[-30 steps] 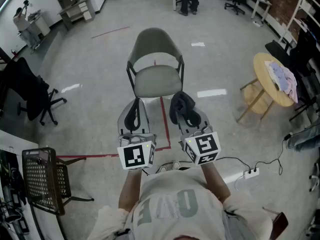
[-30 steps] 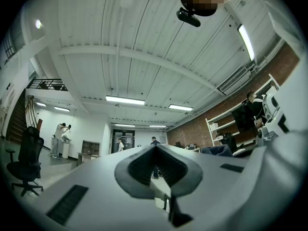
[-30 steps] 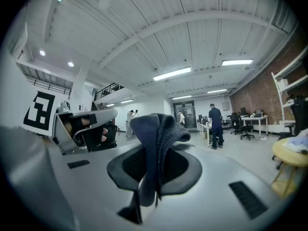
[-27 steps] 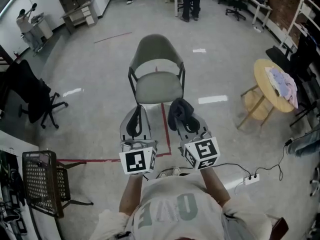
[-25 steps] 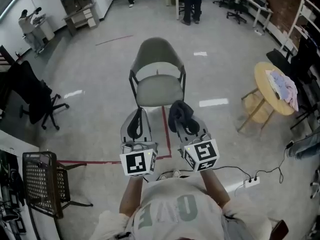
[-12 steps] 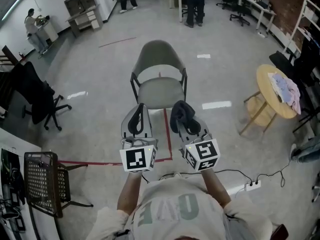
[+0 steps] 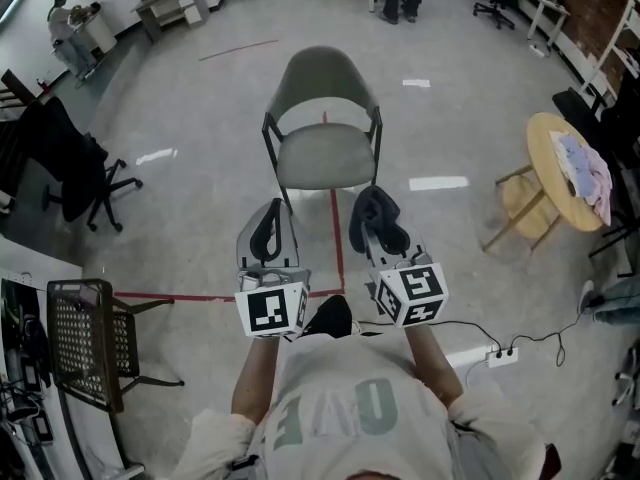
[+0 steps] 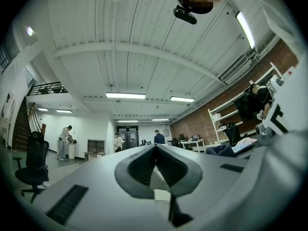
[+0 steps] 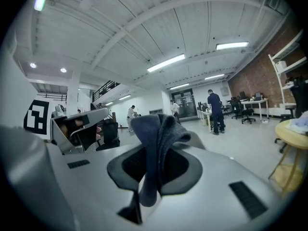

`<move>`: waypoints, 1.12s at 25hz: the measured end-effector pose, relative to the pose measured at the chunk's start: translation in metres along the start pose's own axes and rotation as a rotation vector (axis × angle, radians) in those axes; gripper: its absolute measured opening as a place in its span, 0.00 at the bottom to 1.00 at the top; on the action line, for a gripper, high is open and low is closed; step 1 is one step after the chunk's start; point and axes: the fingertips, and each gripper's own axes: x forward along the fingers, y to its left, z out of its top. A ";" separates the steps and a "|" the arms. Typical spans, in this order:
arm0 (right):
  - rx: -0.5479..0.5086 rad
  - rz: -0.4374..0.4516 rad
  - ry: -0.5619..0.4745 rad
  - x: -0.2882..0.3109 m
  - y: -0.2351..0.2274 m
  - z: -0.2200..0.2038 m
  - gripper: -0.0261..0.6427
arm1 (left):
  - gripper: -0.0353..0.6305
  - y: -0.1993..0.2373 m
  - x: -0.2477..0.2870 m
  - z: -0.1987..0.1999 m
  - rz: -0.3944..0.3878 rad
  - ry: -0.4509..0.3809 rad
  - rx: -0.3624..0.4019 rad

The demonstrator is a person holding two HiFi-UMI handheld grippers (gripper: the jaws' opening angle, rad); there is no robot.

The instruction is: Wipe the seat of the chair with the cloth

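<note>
The olive-green chair (image 7: 325,88) stands on the floor ahead of me, and its seat (image 7: 322,158) is bare. My right gripper (image 7: 373,203) hovers short of the seat's front edge, shut on a dark grey cloth (image 7: 376,211) that drapes over its jaw tips. In the right gripper view the cloth (image 9: 156,129) hangs folded between the jaws of the right gripper (image 9: 155,150). My left gripper (image 7: 270,208) is level with it on the left, shut and holding nothing. The left gripper view shows the left gripper (image 8: 155,149) with its pads meeting, pointed across the room.
A round wooden table (image 7: 548,183) with pale cloths on it stands at the right. A black office chair (image 7: 70,163) is at the left and a black mesh chair (image 7: 85,353) at the lower left. Red tape (image 7: 335,238) and a power strip (image 7: 500,356) lie on the floor.
The chair has grown larger and closer in the head view. Both grippers stay side by side in front of me, cloth still held. A dark shoe now shows between the grippers' cubes.
</note>
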 end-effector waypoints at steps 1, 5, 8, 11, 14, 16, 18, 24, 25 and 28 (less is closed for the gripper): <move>0.007 0.001 0.008 0.005 -0.001 -0.002 0.12 | 0.08 0.006 0.002 -0.003 0.012 0.005 0.005; 0.022 -0.011 0.048 0.030 -0.010 -0.010 0.12 | 0.08 0.031 0.015 -0.014 0.058 -0.007 -0.008; 0.025 -0.023 0.038 0.051 -0.024 -0.007 0.12 | 0.08 0.045 0.038 -0.028 0.068 -0.026 -0.032; 0.009 -0.039 0.004 0.084 -0.042 0.000 0.12 | 0.08 0.060 0.079 -0.046 0.072 -0.064 -0.078; -0.010 -0.066 0.013 0.128 -0.065 0.004 0.12 | 0.08 0.072 0.135 -0.058 0.045 -0.108 -0.125; -0.019 -0.099 0.047 0.155 -0.081 0.009 0.12 | 0.08 0.075 0.171 -0.066 0.005 -0.102 -0.118; -0.034 -0.129 0.046 0.185 -0.098 0.028 0.12 | 0.08 0.084 0.209 -0.066 -0.016 -0.101 -0.134; -0.046 -0.123 0.010 0.288 -0.113 0.069 0.12 | 0.08 0.128 0.305 -0.067 -0.062 -0.112 -0.133; -0.029 -0.116 0.018 0.307 -0.114 0.070 0.12 | 0.08 0.138 0.321 -0.071 -0.060 -0.110 -0.133; -0.003 -0.076 0.066 0.354 -0.110 0.062 0.12 | 0.08 0.163 0.364 -0.087 -0.048 -0.092 -0.155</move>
